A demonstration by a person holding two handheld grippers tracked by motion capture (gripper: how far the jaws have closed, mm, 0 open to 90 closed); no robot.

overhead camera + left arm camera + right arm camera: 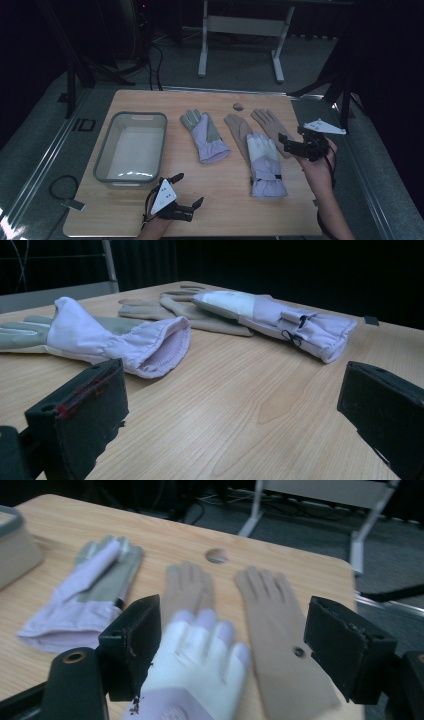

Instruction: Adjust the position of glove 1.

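Observation:
Several gloves lie on the wooden table [220, 200]. A lilac and grey glove [205, 135] [115, 335] [85, 590] sits in the middle. To its right are two tan gloves [272, 127] [280, 630], and a white and lilac glove [265, 165] [280, 320] [195, 660] lies across the left one [187, 582]. My left gripper [189, 189] [232, 410] rests low near the front edge, open, nothing between its jaws. My right gripper [291, 140] [239, 645] hovers above the right tan glove, open and holding nothing.
A grey plastic bin [130, 150] [15, 540] stands at the table's left, with nothing in it. A small round brown spot [238, 106] [217, 555] marks the far edge. Behind the table is a white desk frame [240, 30]. Cables lie on the floor at the left.

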